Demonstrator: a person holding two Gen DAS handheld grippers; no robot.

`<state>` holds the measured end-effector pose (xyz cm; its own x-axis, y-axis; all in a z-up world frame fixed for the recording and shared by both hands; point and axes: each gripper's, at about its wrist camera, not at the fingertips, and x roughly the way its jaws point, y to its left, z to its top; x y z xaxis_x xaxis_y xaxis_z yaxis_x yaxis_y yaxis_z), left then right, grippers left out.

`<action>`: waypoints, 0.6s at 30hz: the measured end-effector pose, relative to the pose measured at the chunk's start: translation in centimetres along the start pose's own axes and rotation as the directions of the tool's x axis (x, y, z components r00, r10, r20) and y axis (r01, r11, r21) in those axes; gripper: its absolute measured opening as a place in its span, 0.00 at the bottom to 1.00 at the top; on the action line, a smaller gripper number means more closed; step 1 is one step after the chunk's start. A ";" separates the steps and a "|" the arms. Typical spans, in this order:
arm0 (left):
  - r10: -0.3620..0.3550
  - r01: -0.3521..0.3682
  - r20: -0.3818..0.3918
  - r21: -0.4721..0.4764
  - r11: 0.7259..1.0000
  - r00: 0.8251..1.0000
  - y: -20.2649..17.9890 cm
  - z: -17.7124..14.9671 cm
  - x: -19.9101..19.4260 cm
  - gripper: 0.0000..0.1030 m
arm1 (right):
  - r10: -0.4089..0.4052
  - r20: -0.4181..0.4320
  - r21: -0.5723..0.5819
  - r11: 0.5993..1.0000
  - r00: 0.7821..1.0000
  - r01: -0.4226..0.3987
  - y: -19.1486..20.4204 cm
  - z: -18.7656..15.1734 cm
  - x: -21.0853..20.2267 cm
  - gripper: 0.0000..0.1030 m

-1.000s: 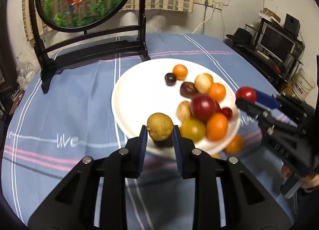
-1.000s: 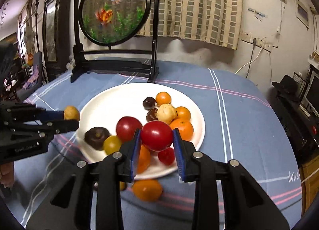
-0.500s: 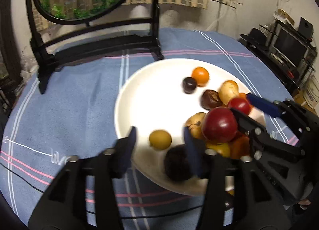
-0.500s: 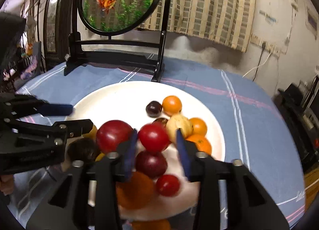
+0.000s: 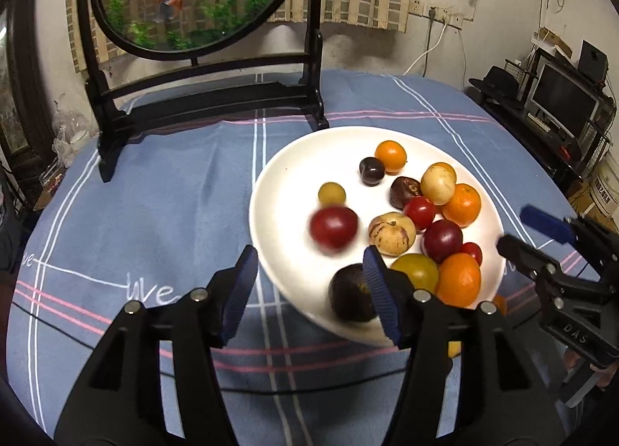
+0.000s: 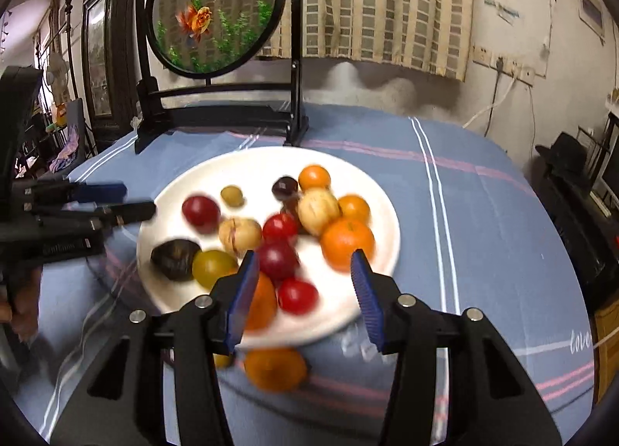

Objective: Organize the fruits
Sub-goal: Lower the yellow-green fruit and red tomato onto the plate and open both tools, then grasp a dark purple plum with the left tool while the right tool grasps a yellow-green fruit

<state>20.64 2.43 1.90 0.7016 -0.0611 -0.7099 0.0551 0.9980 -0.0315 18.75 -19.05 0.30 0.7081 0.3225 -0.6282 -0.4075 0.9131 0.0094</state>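
A white plate holds several fruits: oranges, red tomatoes, dark plums and pale ones. My left gripper hovers over the plate's near rim, its jaws opening with nothing gripped. A blurred dark red fruit lies just beyond its fingertips, and a small yellow-green fruit sits behind that. My right gripper stands open above the near fruits, free of the red tomato and of everything else. Each gripper shows in the other's view: the right gripper and the left gripper.
An orange and a small yellow fruit lie on the blue striped cloth beside the plate's near edge. A round goldfish screen on a black stand rises behind the plate. A monitor and shelves stand past the table's right edge.
Both grippers opened. The left let its yellowish fruit drop onto the plate, the right let its red tomato drop among the pile. A dark red fruit rolled left across the plate.
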 end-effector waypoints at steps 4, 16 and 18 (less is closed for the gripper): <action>-0.015 0.015 -0.001 0.013 1.000 1.000 -0.5 -1.1 -1.2 0.58 | -0.001 -0.020 0.001 1.000 1.000 0.001 -0.4 -1.9 -1.2 0.48; -0.067 0.071 -0.056 0.074 0.995 0.996 -4.0 -5.8 -2.2 0.58 | 0.025 -0.065 -0.022 0.999 0.998 -0.027 0.4 -4.8 -2.3 0.48; -0.075 0.080 -0.062 0.083 0.993 0.995 -4.6 -6.3 -2.3 0.58 | 0.026 -0.076 -0.035 0.999 0.997 -0.029 0.7 -5.1 -2.1 0.48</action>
<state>14.31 -1.88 -0.80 0.6498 -0.1349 -0.7481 0.1699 0.9850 -0.0301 14.04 -20.36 -2.31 0.6510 0.3263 -0.6854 -0.4476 0.8942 0.0006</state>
